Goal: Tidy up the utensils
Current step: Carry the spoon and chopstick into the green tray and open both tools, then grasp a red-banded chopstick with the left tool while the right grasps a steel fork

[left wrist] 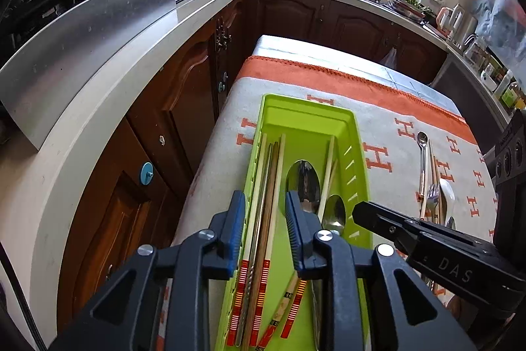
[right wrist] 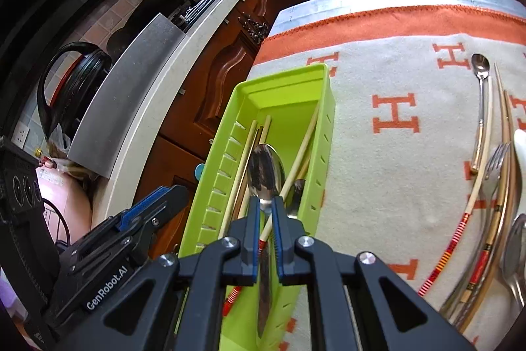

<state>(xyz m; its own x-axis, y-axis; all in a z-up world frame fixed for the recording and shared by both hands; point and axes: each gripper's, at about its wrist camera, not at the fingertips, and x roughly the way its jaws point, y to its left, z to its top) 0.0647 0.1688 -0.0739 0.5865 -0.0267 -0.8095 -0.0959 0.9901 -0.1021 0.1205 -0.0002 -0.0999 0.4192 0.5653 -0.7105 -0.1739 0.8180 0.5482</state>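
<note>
Right claw [right wrist: 265, 208] is clamped on a big spoon [right wrist: 265, 173] above the green tray [right wrist: 325, 134]; left claw [left wrist: 265, 203] stands apart over chopsticks [left wrist: 263, 203].

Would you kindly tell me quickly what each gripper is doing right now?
Left gripper: open, holding nothing, above the chopsticks in the tray.
Right gripper: shut on the spoon.
</note>
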